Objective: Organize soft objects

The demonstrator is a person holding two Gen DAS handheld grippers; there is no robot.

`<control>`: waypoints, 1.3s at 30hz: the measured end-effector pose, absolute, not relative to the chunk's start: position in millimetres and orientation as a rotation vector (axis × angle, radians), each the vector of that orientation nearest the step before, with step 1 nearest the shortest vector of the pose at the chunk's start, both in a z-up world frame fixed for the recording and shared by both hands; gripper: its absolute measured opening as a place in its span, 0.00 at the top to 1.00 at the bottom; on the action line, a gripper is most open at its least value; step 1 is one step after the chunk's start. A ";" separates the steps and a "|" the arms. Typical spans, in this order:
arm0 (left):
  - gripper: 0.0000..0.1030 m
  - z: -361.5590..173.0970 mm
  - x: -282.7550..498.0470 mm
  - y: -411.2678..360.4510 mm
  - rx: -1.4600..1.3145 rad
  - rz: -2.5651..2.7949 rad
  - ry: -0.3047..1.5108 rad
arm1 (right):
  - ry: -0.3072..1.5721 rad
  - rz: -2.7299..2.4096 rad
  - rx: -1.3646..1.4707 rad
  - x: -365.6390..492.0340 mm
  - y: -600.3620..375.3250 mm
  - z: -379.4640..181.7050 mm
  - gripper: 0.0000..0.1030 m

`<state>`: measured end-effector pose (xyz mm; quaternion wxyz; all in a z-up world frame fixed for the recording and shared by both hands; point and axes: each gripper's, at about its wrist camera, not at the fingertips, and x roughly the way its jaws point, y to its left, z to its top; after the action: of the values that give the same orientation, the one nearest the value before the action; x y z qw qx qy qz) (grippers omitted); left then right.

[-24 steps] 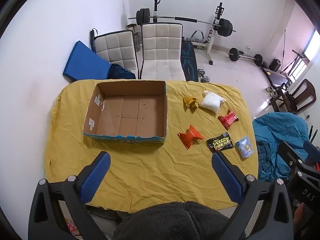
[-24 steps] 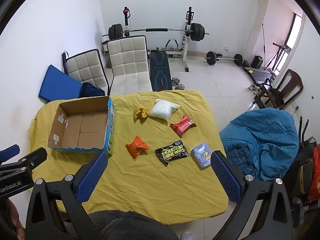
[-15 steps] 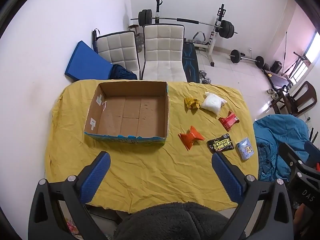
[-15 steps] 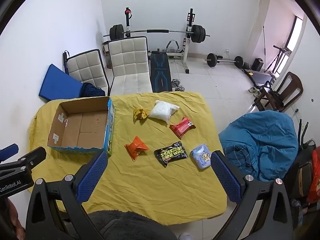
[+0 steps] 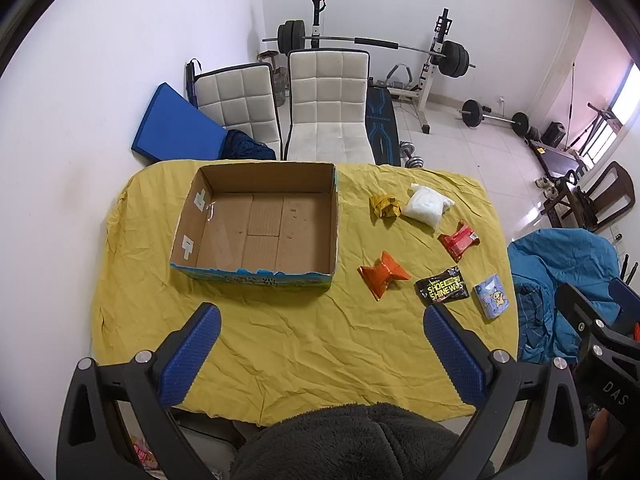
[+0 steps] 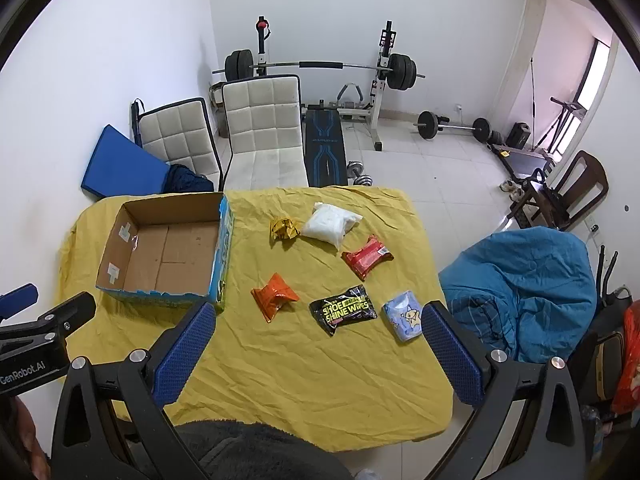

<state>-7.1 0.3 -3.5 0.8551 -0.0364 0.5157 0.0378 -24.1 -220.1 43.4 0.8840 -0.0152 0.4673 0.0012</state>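
An empty open cardboard box [image 5: 260, 226] [image 6: 168, 252] sits on the left of a table under a yellow cloth [image 5: 304, 344]. To its right lie several soft packets: an orange one [image 5: 383, 274] [image 6: 275, 296], a black shoe-wipes pack [image 5: 442, 290] [image 6: 343, 309], a light blue pack [image 5: 491, 301] [image 6: 404, 315], a red one [image 5: 459, 239] [image 6: 367, 257], a white bag [image 5: 426, 205] [image 6: 330, 224] and a yellow-gold one [image 5: 385, 206] [image 6: 284, 229]. My left gripper [image 5: 320, 348] and right gripper [image 6: 318, 348] are both open, empty, high above the table's near edge.
Two white chairs [image 5: 328, 112] and a blue mat [image 5: 176, 128] stand behind the table. A weight bench with barbell [image 6: 324, 80] is further back. A blue beanbag [image 6: 520, 284] sits right of the table. Dark fleece clothing [image 5: 352, 444] fills the bottom.
Both views have shifted slightly; the table and objects sit a little lower in frame. No object has moved, and both grippers stay open.
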 end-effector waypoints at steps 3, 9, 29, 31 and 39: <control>0.00 -3.3 -7.4 -0.1 -0.074 0.080 1.084 | 0.970 0.002 -0.033 -23.2 -220.6 44.8 0.00; 0.00 -1.4 -8.9 0.8 -0.074 0.079 1.082 | 0.955 -0.008 -0.035 -24.3 -220.1 47.2 0.00; 0.00 4.0 -8.5 2.5 -0.075 0.074 1.076 | 0.935 -0.010 -0.049 -25.0 -219.9 52.0 0.00; 0.00 4.4 -7.5 3.2 -0.073 0.076 1.075 | 0.940 -0.011 -0.053 -24.0 -219.3 51.1 0.00; 0.00 6.8 -4.2 2.8 -0.070 0.069 1.072 | 0.935 -0.019 -0.054 -23.0 -218.7 52.7 0.00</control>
<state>-4.2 2.8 6.8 0.8586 -0.0336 0.5104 0.0327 -23.0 -218.7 52.7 0.8923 -0.0258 0.4507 -0.0089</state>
